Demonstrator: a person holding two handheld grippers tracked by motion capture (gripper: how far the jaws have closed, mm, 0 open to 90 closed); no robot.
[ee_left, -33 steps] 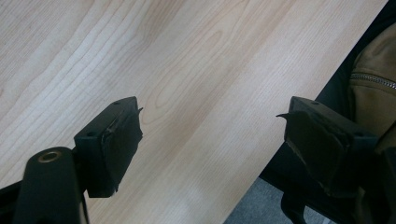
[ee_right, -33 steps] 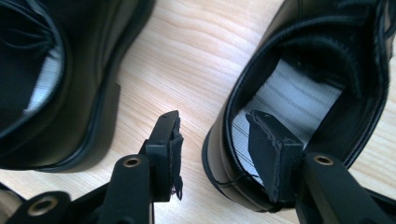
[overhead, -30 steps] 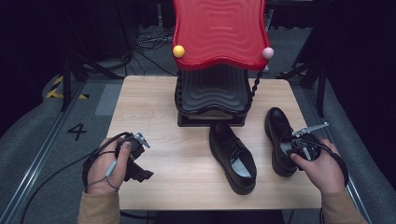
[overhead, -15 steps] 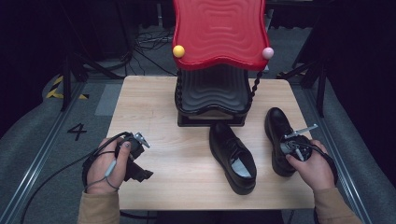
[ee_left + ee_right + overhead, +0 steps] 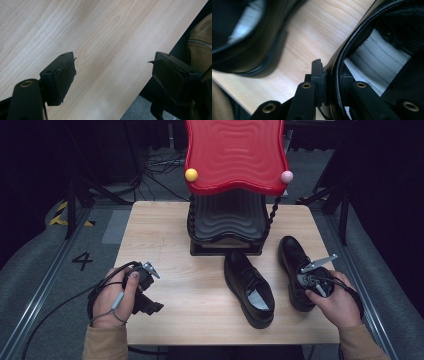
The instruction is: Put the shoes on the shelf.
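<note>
Two black leather shoes lie on the wooden table (image 5: 165, 235). The left shoe (image 5: 248, 287) is near the middle, the right shoe (image 5: 292, 255) by the right edge. My right gripper (image 5: 306, 290) sits at the right shoe's heel end. Its jaws have just been closing, and the right gripper (image 5: 333, 77) is now shut on the shoe's collar wall (image 5: 339, 62), one pad outside and one inside above the striped white insole (image 5: 377, 62). Over the table's front left, my left gripper (image 5: 147, 305) stands open; between the jaws of the left gripper (image 5: 112, 72) there is bare wood.
A two-tier rack stands at the back middle, with a red wavy top shelf (image 5: 235, 155) over a black lower shelf (image 5: 227, 215). The table's front edge (image 5: 140, 90) runs close under the left gripper. Grey floor and cables surround the table.
The right hand has shifted slightly left onto the right shoe's heel end, and its jaws have closed on the collar. The left hand has stayed put.
</note>
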